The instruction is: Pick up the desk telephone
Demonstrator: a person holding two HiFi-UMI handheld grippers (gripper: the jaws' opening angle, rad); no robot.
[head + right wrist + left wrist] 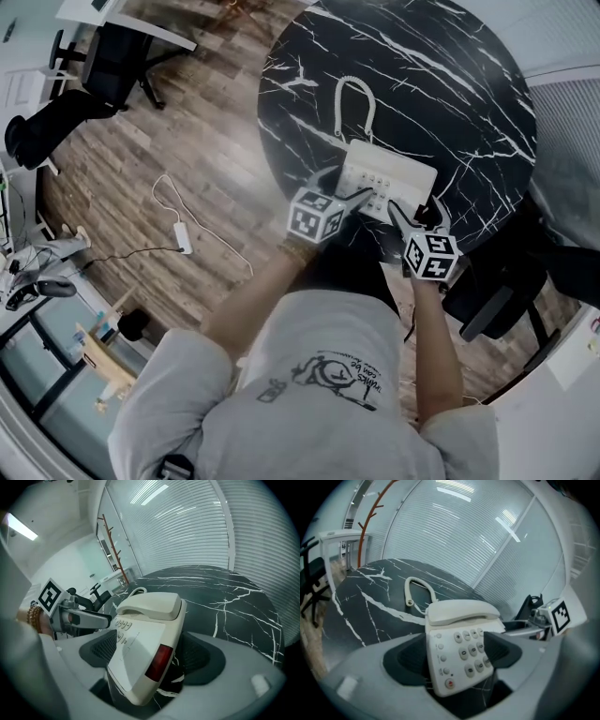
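A white desk telephone [389, 178] with its handset on the cradle rests near the front edge of a round black marble table [450, 75]. Its coiled cord [354, 103] loops away behind it. My left gripper [354, 187] straddles the phone's near left corner, and in the left gripper view the keypad end [459, 639] sits between the wide jaws [454, 651]. My right gripper [419, 214] straddles the near right corner. In the right gripper view the phone's side [145, 639] lies between the spread jaws [147, 656], with dark table showing beside it. Both grippers are open.
A black office chair [84, 84] stands on the wooden floor at the upper left, another [497, 291] close to the table at the right. A white power strip with its cable [183, 239] lies on the floor. White blinds [487, 531] stand behind the table.
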